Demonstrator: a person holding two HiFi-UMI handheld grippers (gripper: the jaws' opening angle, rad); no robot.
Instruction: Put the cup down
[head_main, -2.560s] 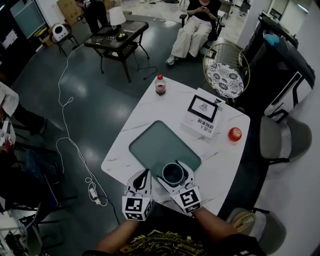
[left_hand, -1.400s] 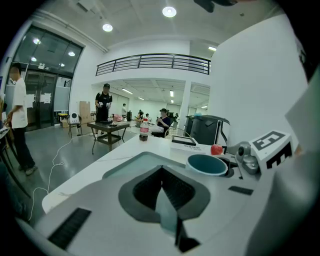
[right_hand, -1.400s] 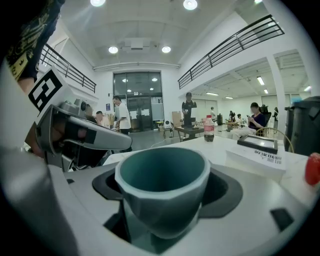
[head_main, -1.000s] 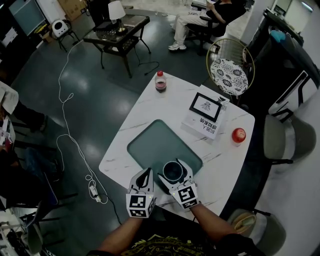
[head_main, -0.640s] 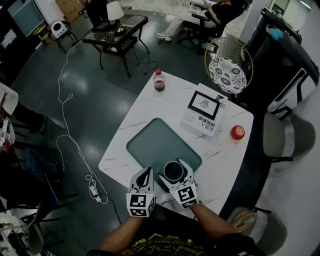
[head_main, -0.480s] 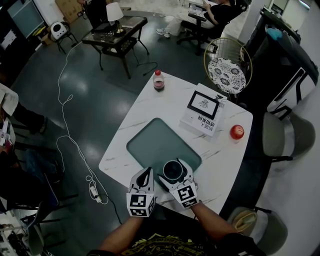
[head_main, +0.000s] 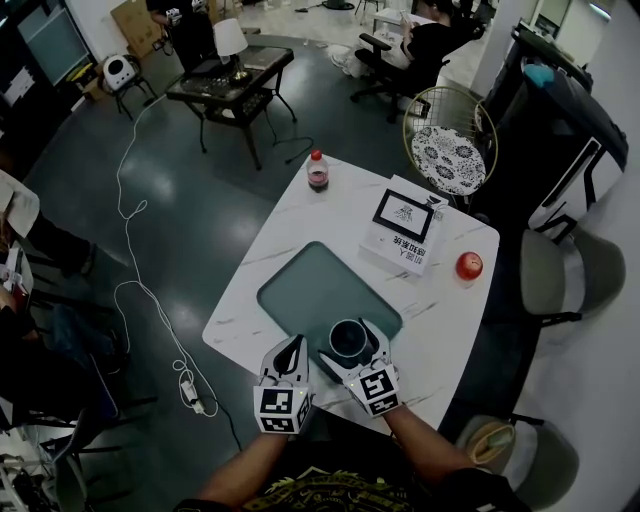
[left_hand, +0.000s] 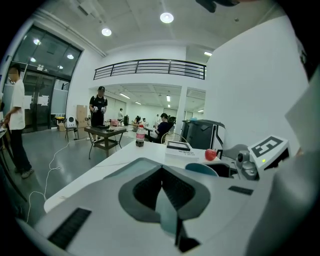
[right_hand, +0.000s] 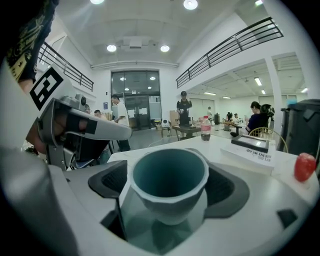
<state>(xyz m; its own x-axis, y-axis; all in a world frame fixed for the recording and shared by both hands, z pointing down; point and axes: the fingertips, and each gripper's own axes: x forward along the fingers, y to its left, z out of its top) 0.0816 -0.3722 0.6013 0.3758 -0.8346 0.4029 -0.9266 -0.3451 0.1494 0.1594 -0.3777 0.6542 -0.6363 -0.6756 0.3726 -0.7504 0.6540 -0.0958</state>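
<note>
While right gripper (head_main: 349, 346) fingers are being spread, cup (right_hand: 170, 176) is seen between them, untouched | left gripper (head_main: 292, 347) fingers are pressed together.

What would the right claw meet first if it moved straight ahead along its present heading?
The cup, standing on the tray between the right claw's opening jaws, with the pads seemingly just clear. Straight travel would likely push it almost at once.

The cup (head_main: 347, 340) is a dull teal, faceted on the outside, with a wide round mouth and a narrower base. It stands upright and empty, mouth up, on the near right corner of the green tray (head_main: 312, 288), toward the near edge of the white marble table (head_main: 300, 215).
</note>
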